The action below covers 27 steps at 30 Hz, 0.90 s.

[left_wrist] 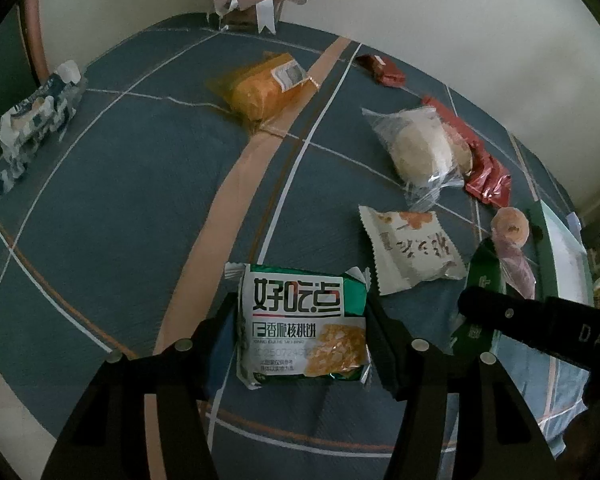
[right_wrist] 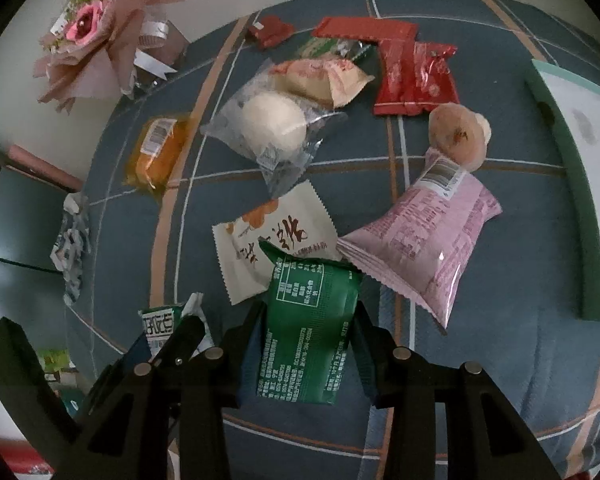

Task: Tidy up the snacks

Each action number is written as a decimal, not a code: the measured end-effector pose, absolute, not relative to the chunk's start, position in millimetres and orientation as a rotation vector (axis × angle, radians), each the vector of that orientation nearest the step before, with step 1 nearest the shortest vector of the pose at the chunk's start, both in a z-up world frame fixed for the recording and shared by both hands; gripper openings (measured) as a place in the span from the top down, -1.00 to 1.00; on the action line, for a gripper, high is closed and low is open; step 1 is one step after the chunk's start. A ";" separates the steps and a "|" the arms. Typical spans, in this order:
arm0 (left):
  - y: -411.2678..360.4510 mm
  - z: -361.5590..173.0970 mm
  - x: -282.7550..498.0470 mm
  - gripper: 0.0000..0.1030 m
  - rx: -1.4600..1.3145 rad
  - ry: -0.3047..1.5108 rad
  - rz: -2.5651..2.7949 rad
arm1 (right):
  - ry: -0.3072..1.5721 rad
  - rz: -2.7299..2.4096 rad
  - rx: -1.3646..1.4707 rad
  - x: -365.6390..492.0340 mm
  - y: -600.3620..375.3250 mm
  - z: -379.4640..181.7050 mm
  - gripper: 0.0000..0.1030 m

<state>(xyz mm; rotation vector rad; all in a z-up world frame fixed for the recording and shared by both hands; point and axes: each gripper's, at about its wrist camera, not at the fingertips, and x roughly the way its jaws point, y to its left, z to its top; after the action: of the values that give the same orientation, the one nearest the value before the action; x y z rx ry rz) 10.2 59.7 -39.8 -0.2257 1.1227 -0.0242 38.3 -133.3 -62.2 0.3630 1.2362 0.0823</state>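
A green-and-white printed biscuit packet [left_wrist: 304, 326] is gripped between the pads of the left gripper [left_wrist: 302, 332], its long axis running straight away from the camera. Only in the right wrist view is the dark green foil packet [right_wrist: 310, 332] shown clamped upright in the right gripper [right_wrist: 308, 344], and a pink paper bouquet [right_wrist: 92, 28] seen whole. Both packets are held over a blue checked cloth [left_wrist: 140, 184] beside a pale wall [left_wrist: 460, 28].

2 wrist fisheyes, close, angled steeply down, sharing white snack packet [left_wrist: 412, 250] [right_wrist: 274, 240]
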 end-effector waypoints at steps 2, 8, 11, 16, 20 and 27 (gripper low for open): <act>57.6 -34.6 9.6 -0.19 -0.222 1.120 -0.022 | 1.232 0.084 0.372 37.2 -136.4 -57.5 0.15; 50.9 -9.5 6.3 -0.19 -0.209 1.101 -0.028 | 1.208 0.071 0.381 30.8 -151.6 -39.7 0.15; 42.2 6.7 9.5 -0.19 -0.202 1.086 -0.038 | 1.186 0.058 0.391 27.0 -166.6 -27.9 0.17; 16.6 34.6 15.8 -0.19 -0.179 1.063 -0.073 | 1.131 0.020 0.407 20.0 -202.8 -4.6 0.18; -7.5 49.0 22.2 -0.19 -0.178 1.061 -0.089 | 1.098 -0.026 0.430 16.6 -238.4 7.0 0.18; -58.0 73.8 35.5 -0.19 -0.208 1.066 -0.105 | 1.063 -0.048 0.571 12.5 -291.3 13.7 0.18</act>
<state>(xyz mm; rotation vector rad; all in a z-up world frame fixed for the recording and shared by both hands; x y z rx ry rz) 35.5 -58.0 73.8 -0.2076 1.0660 -0.1049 12.5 -291.3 13.7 0.5709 1.0635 -0.0477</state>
